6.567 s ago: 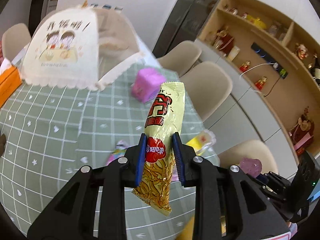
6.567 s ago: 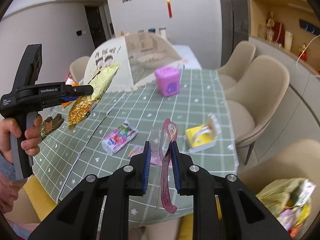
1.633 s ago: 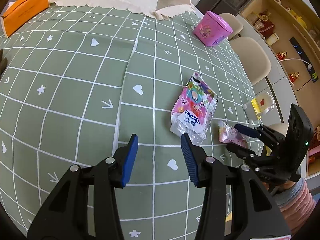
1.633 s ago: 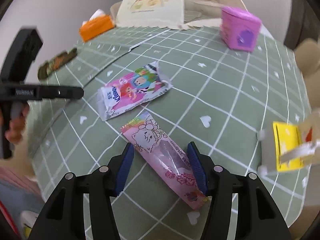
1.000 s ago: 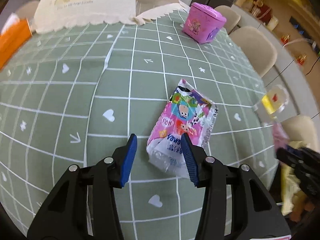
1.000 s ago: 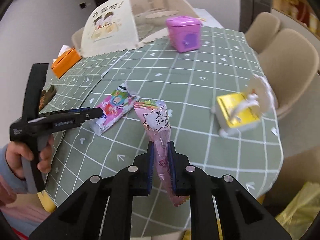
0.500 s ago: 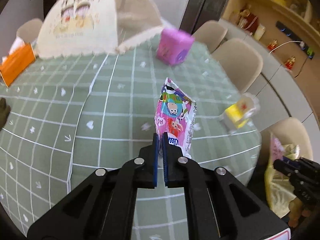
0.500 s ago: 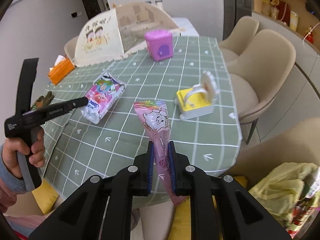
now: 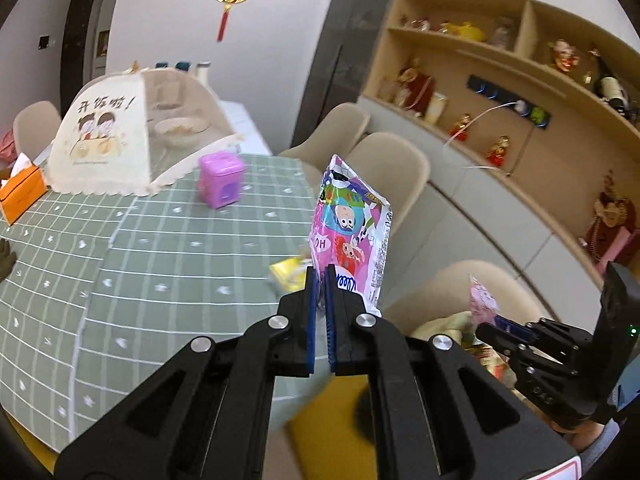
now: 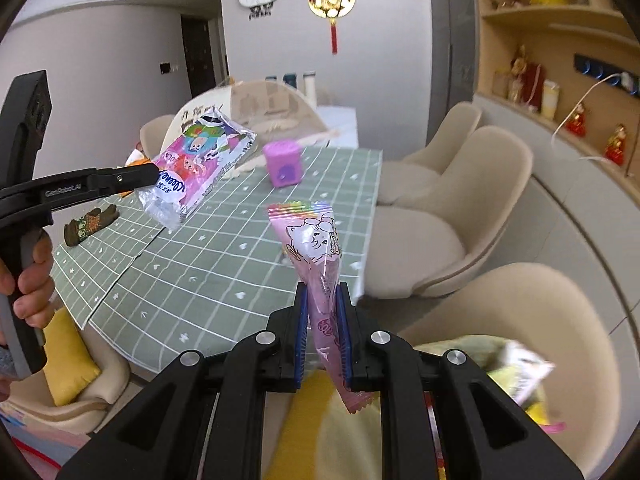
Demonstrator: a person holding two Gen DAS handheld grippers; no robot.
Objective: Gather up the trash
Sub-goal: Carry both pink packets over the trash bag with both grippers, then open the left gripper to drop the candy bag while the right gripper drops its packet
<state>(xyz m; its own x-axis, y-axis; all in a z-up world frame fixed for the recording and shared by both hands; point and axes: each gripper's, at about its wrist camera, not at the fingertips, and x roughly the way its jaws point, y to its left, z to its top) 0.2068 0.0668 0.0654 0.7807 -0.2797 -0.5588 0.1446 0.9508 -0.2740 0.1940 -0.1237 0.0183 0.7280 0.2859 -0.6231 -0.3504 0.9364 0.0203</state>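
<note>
My left gripper (image 9: 319, 280) is shut on a pink cartoon tissue pack (image 9: 352, 236), which stands upright between the blue pads, lifted off the table. From the right wrist view that tissue pack (image 10: 196, 168) hangs at the tip of the left gripper (image 10: 150, 176). My right gripper (image 10: 322, 300) is shut on a long pink clear-ended snack wrapper (image 10: 318, 248). The right gripper (image 9: 486, 326) with its pink wrapper (image 9: 482, 300) shows low right in the left wrist view. A yellow-green trash bag (image 10: 492, 364) sits on the chair below, blurred.
The green grid tablecloth (image 9: 140, 264) carries a purple box (image 9: 221, 179), a yellow carton (image 9: 286, 274), a mesh food cover (image 9: 120, 136), an orange tissue box (image 9: 20, 194) and a brown wrapper (image 10: 90, 220). Beige chairs (image 10: 440, 216) line the right side, shelves behind.
The left gripper closed on the tissue pack and raised it off the table. Both grippers have risen and swung toward the chairs, each carrying its piece.
</note>
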